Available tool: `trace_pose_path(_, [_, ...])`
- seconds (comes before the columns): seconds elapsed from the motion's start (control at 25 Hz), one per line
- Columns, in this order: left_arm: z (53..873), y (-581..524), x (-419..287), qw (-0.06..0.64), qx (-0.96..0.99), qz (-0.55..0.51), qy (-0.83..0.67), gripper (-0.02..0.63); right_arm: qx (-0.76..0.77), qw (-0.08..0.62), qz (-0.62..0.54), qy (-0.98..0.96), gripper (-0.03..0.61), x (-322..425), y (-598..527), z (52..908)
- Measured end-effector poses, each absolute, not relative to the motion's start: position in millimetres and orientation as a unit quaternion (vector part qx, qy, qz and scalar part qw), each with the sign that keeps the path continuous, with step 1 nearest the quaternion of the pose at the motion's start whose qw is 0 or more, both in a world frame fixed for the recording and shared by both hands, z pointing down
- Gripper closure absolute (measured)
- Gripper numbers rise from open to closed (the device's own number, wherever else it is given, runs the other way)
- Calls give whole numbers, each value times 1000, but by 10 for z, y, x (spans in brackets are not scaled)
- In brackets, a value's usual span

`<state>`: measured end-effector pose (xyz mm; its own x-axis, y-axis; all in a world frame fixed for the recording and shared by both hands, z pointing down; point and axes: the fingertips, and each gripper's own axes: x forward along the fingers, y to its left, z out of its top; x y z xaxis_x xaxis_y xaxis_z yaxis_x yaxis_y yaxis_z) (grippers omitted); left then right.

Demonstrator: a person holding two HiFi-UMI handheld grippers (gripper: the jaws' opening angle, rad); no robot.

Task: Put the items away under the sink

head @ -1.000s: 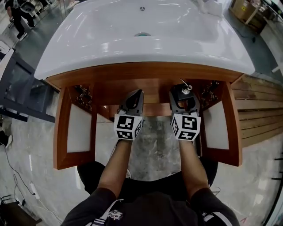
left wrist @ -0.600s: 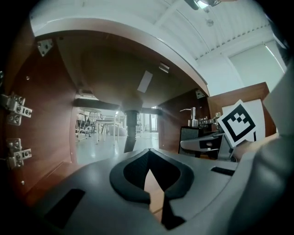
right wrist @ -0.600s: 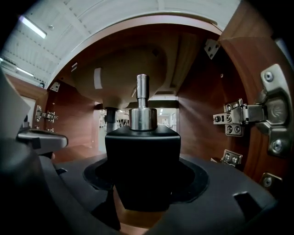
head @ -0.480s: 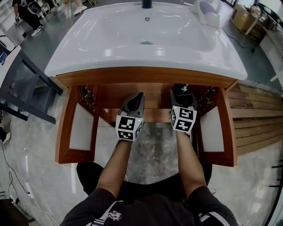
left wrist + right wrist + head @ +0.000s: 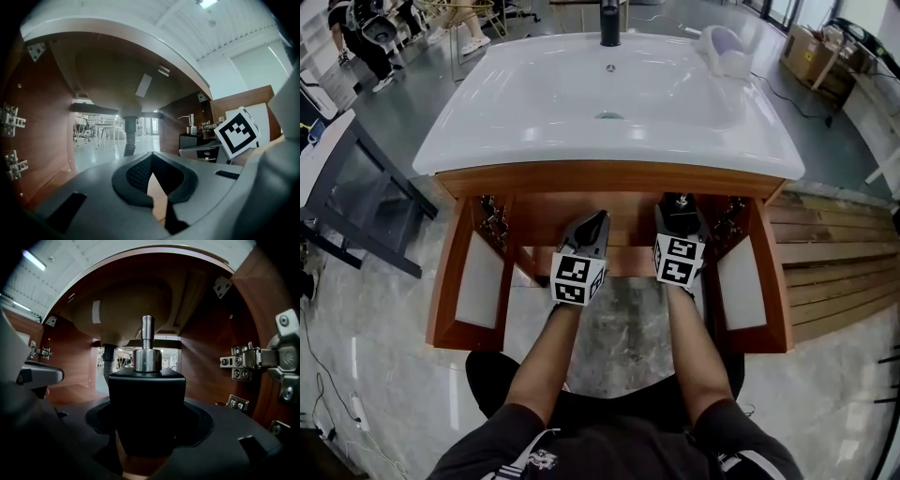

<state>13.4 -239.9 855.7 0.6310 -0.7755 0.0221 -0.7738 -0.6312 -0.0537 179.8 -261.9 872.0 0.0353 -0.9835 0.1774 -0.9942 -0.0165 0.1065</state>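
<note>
**Both grippers inside the open cabinet under the sink, the right one carrying a soap dispenser**

The head view looks down on a white sink with a black faucet at its far edge and a pale container at its far right corner. The sink sits on a wooden cabinet whose left door and right door stand swung open over a grey stone-patterned floor. The person's forearms reach forward, and both grippers point level into the opening.

Right gripper: the jaws are clenched on the two sides of a black, square-shouldered soap dispenser. It stands upright with its silver pump at the top. The dispenser is inside the cabinet, in the right half of the opening and near the right wall, where metal hinges are fixed. Whether its base rests on the cabinet floor cannot be told.

Left gripper: the jaws are clenched tip to tip with nothing between them. It sits near the middle of the opening, beside the right gripper and apart from it.

The left gripper view shows the drain pipe coming down from the underside of the basin. A lit room is visible past it through the open back.
</note>
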Motion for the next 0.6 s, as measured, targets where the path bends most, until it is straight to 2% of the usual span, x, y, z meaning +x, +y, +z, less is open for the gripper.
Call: trace_pose_path(0.6, [8636,-2393,163,23,-904,-33,425,615,717,126,32,-685,241,1830,-2681,8791])
